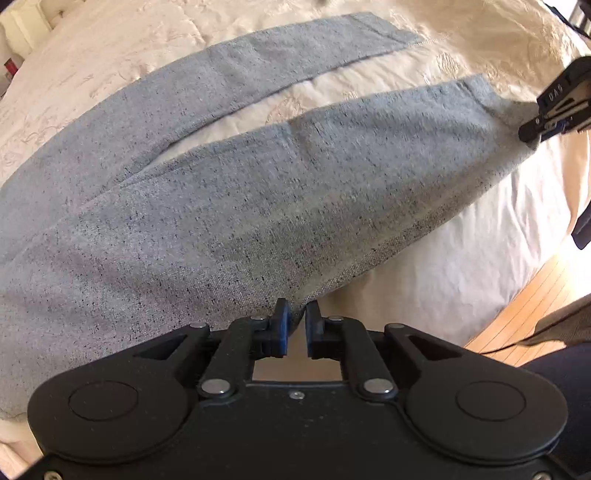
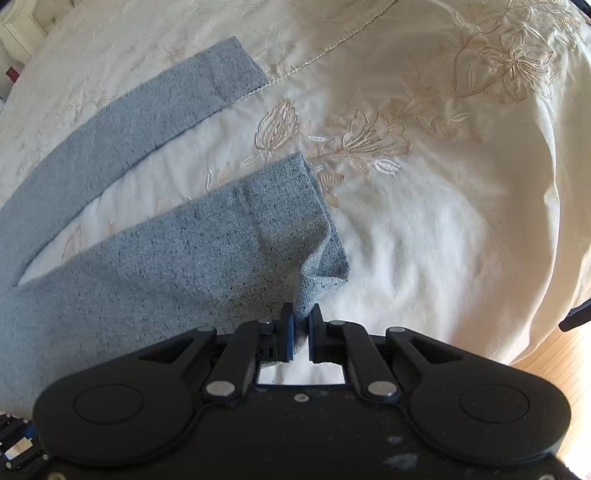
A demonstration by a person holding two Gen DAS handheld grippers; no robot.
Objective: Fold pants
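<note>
Grey-blue speckled pants (image 1: 229,192) lie spread on a cream embroidered bedspread (image 1: 110,44), legs running to the upper right. My left gripper (image 1: 297,314) is shut on the near edge of the near leg, around the thigh. My right gripper (image 2: 302,317) is shut on the near corner of that leg's cuff (image 2: 314,258), which is pinched up into a fold. In the left wrist view the right gripper (image 1: 532,129) shows at the right edge, holding the cuff end. The far leg (image 2: 147,110) lies flat.
The bedspread (image 2: 443,221) extends wide to the right of the pants, with floral embroidery (image 2: 369,136). The bed's edge drops to a wooden floor (image 1: 532,295) at the right. White furniture (image 2: 14,33) stands beyond the bed at the upper left.
</note>
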